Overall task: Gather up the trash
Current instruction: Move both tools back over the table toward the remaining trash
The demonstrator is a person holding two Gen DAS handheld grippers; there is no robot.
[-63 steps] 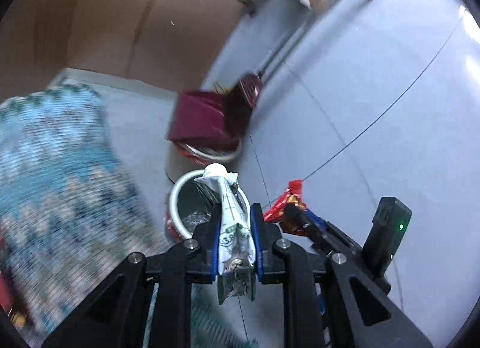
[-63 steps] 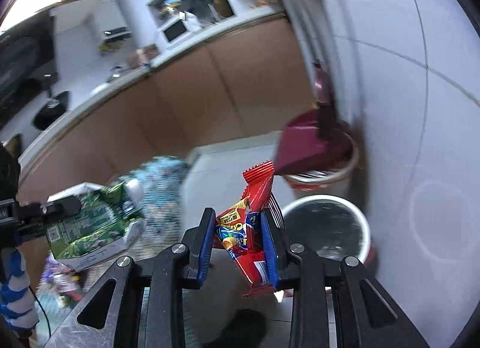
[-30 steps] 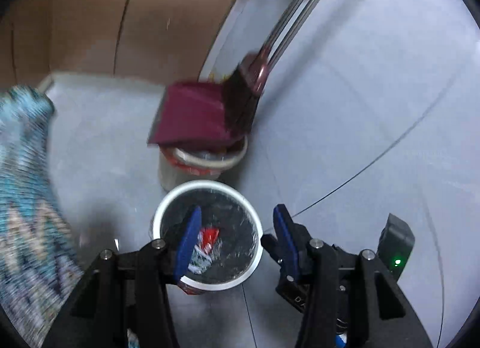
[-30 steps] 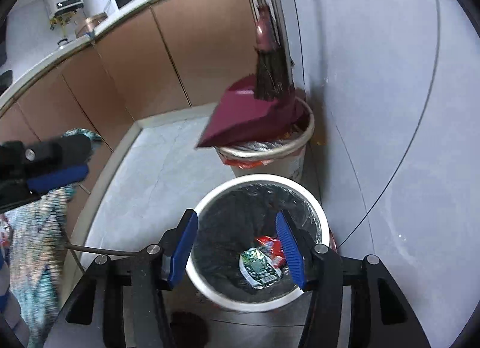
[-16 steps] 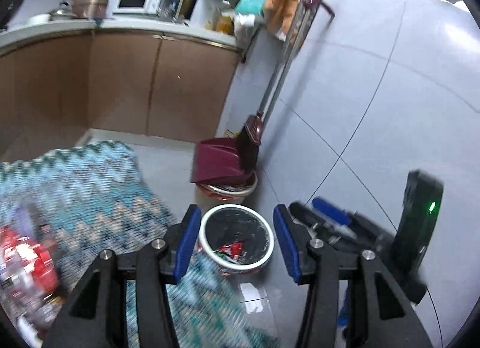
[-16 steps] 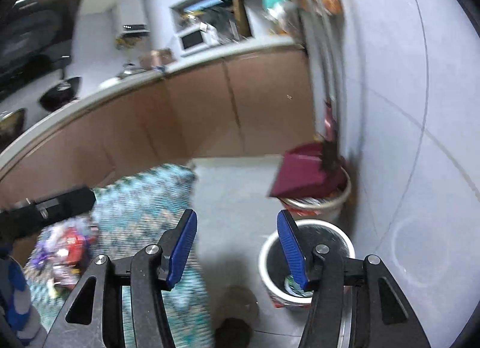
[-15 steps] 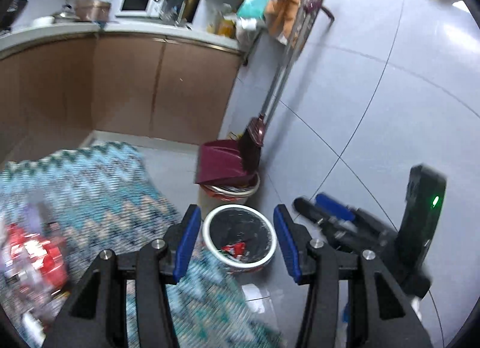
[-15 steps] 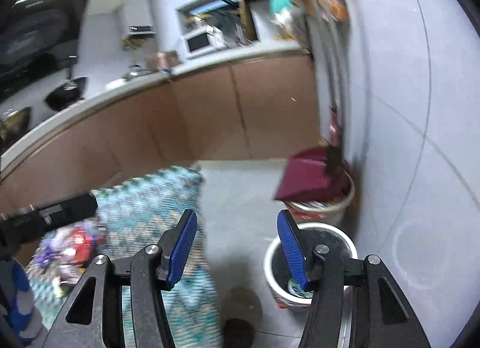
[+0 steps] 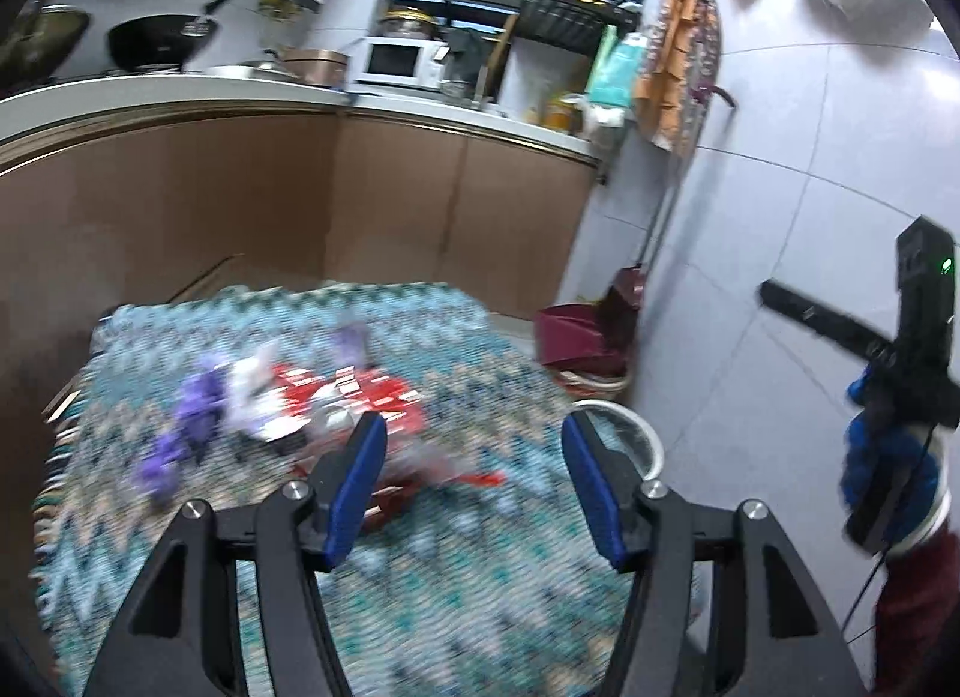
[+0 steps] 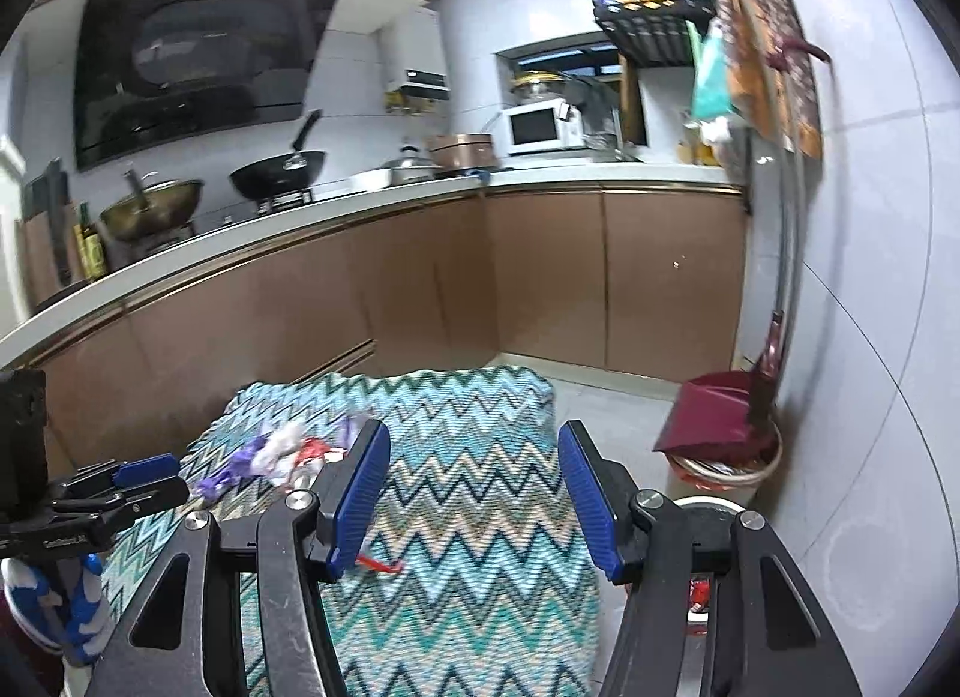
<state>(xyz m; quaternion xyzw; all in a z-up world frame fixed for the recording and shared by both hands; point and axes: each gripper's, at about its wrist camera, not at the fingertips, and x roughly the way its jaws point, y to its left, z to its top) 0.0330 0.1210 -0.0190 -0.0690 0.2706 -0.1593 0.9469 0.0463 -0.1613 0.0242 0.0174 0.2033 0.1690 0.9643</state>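
A heap of red, purple and white wrappers [image 9: 300, 406] lies on a blue zigzag cloth [image 9: 456, 595]; the right wrist view shows the heap [image 10: 282, 454] further off, at left. My left gripper [image 9: 471, 445] hovers just past the heap, its jaws opening with nothing between them. My right gripper [image 10: 471, 475] stands open and empty over the cloth [image 10: 480, 577], with a red scrap [image 10: 378, 564] below its left finger. The white-rimmed bin [image 9: 630, 436] sits on the floor beyond the cloth's right edge.
A dark red dustpan [image 10: 714, 415] and a broom rest on a second bin against the tiled wall [image 10: 870, 337]. Brown cabinets [image 10: 540, 277] under a white counter with a wok and a microwave close off the back. A gloved hand [image 9: 888, 457] holds the right gripper.
Both grippers let their wrappers fall into the white-rimmed bin, then rose and swung left from the bin toward the cloth and the heap. The left jaws now stand wider.
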